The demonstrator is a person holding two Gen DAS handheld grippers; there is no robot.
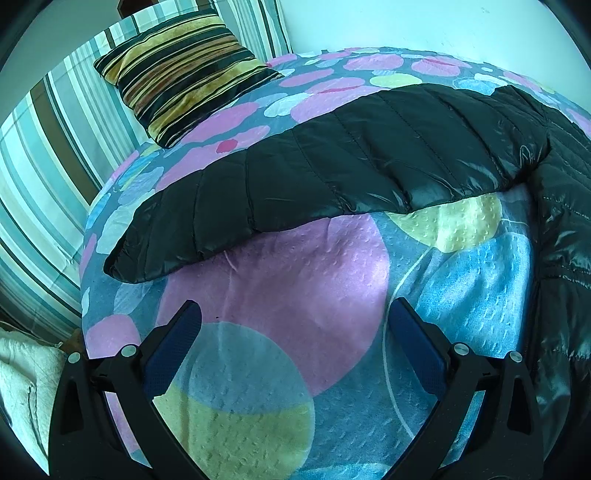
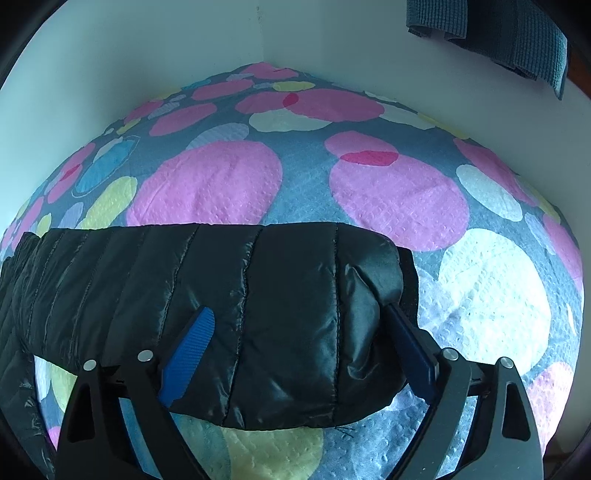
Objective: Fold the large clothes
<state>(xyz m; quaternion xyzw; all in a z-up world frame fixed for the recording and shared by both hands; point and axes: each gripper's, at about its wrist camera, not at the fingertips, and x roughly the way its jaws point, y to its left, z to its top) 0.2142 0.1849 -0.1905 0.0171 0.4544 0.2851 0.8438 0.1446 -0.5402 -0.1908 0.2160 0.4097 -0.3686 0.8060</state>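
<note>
A black quilted puffer jacket lies on a bedspread [image 1: 288, 280] printed with big coloured circles. In the left wrist view one sleeve [image 1: 332, 166] stretches leftward from the jacket body [image 1: 561, 229]. My left gripper [image 1: 295, 304] hovers open over bare bedspread just short of that sleeve, nothing between its fingers. In the right wrist view the other sleeve [image 2: 280, 288] lies across the bedspread [image 2: 369, 192], its cuff [image 2: 409, 280] to the right. My right gripper [image 2: 297, 310] stands wide over the sleeve's end. Its left finger rests over the fabric, its right finger at the cuff. No firm pinch shows.
A striped brown and gold pillow [image 1: 184, 74] sits at the bed's far left corner against teal striped bedding [image 1: 44, 184]. A white textured cloth [image 1: 22, 376] lies off the bed's left edge. White walls [image 2: 147, 55] meet behind the bed. A teal cloth [image 2: 498, 33] hangs at upper right.
</note>
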